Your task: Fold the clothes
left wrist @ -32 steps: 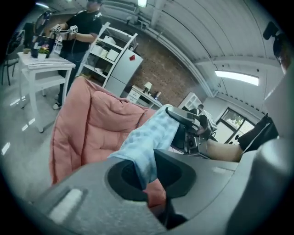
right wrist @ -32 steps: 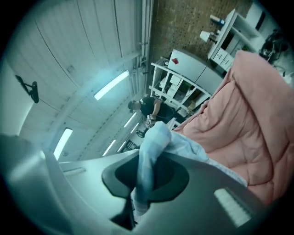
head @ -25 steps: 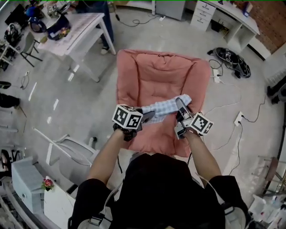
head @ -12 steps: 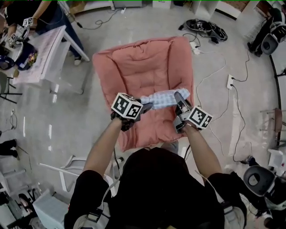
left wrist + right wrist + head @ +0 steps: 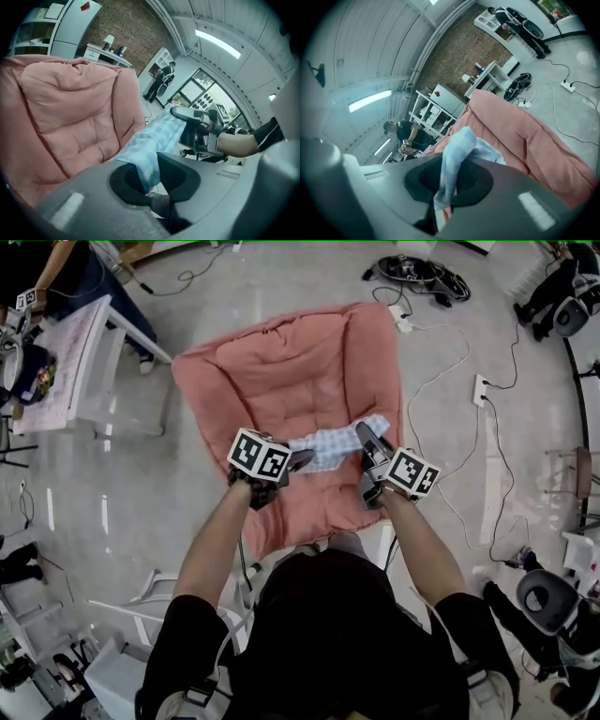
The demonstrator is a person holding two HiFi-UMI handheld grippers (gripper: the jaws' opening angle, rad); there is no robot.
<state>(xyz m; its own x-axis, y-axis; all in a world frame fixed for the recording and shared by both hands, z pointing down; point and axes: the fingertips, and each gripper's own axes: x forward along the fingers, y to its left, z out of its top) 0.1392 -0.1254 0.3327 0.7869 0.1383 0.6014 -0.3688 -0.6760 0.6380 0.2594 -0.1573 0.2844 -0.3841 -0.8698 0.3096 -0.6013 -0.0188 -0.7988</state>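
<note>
Over the pink cushion [image 5: 291,362] on the floor, a person holds a pale checked cloth [image 5: 336,442] stretched as a narrow band between two tools; the left gripper [image 5: 302,460] is clamped shut on one end, a fold of the blue fabric pinched between its jaws; the right gripper [image 5: 366,435] is closed the same way on the other end, the cloth bunching up and over its jaws. The cloth hangs just above the near half of the cushion; whether its middle touches yet I cannot tell.

To my eye the step in hand is laying the cloth down ready for folding; it would go best with both ends lowered together and kept level, with enough pull to hold the band smooth, so it lands flat and square on the padding rather than in a heap; neither grip should let go until the fabric rests; the quilted surface is soft and ridged, so a dragged edge may wrinkle.

Against a second ago, both hands have sunk lower toward the cushion, tipping downward; the grips are unchanged; the cushion sits more askew in the head view, and the table [image 5: 70,352] has slid to the left edge.
</note>
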